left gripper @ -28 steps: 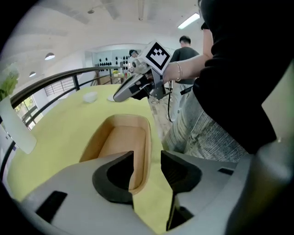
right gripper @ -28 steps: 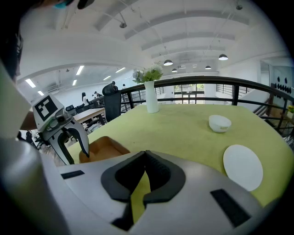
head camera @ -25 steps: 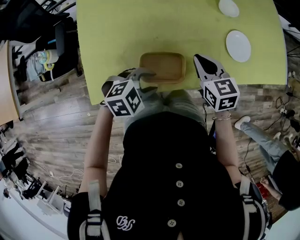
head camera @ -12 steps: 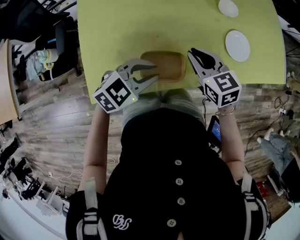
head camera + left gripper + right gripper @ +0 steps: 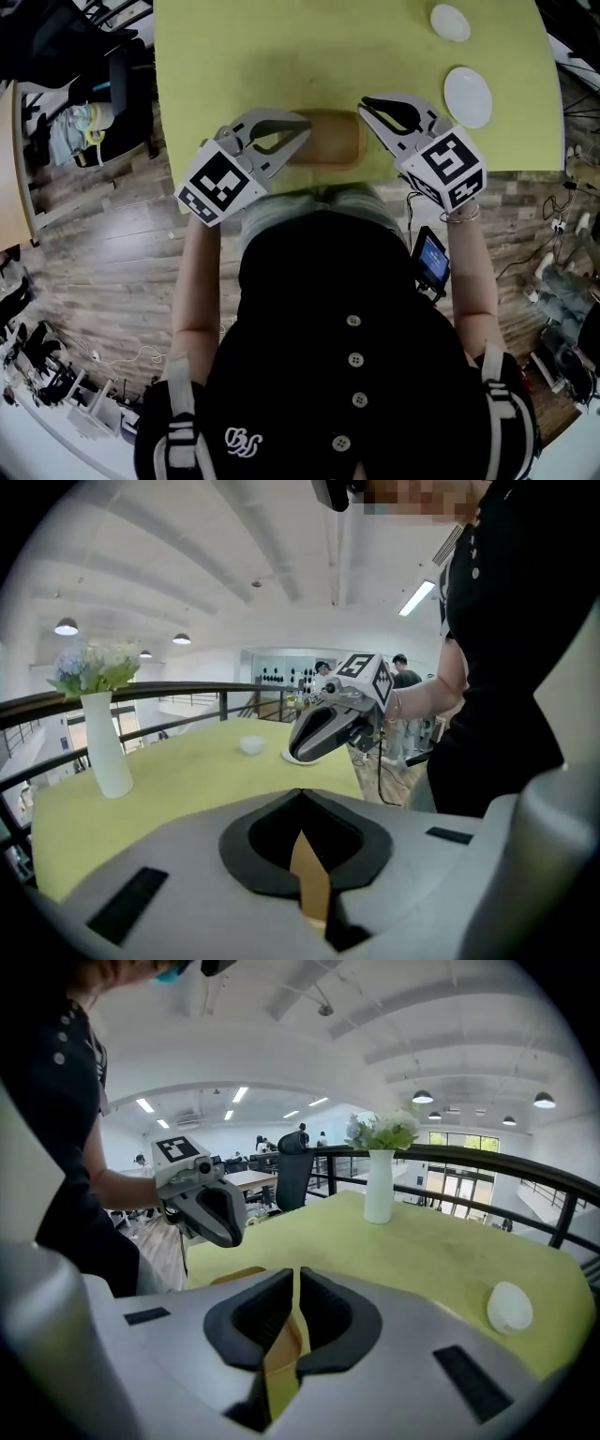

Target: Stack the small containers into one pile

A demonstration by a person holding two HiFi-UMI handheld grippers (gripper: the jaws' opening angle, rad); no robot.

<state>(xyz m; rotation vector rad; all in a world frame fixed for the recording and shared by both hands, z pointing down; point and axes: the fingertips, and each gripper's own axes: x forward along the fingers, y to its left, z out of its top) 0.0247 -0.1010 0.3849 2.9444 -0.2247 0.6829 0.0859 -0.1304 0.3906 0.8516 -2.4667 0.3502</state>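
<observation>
Stacking not begun. Left hand-held gripper (image 5: 302, 142): jaws together. Right hand-held gripper (image 5: 364, 106): jaws have just been opening, nothing between, rectangular wooden tray (image 5: 336, 141) below. Likely next: reach round white dish (image 5: 467, 97) ahead.

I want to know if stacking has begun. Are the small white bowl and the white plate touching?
Apart. The head view shows the bowl and plate lying separately, with bare green table between them.

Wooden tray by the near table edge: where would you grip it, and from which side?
The wooden tray lies flat on the table and looks too broad to span, so probably pinch its thin raised rim at a short end, coming from above, one jaw inside and one outside.
</observation>
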